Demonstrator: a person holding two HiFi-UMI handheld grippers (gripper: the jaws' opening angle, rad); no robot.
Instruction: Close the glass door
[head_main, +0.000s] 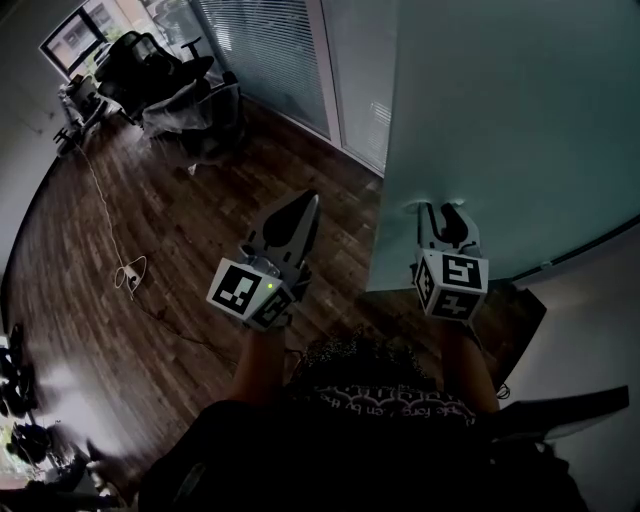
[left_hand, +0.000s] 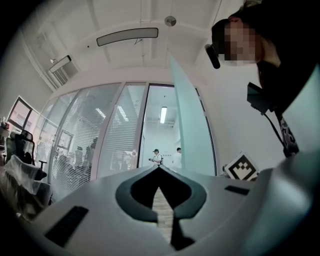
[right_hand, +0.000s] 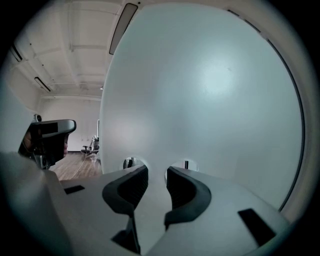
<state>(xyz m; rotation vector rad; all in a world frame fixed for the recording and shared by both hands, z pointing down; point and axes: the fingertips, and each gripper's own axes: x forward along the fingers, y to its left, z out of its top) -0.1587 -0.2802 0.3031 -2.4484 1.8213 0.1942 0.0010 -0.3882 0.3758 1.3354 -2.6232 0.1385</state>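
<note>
Right gripper (right_hand: 156, 170) nose-on to the frosted glass door (right_hand: 210, 90)

The pale, cloudy pane fills nearly everything ahead of and to the right of the gripper, its dark frame curving down the far right. The two dark jaws stand apart with only the glass face showing in the gap between them, and their tips sit right at the pane, each ringed by a small clearer patch. Left of the jaws the door's free edge runs upright. Past that edge lie a wooden floor (right_hand: 75, 167), a black office chair (right_hand: 50, 132) close by, and a long ceiling light (right_hand: 126, 22) above.
</note>
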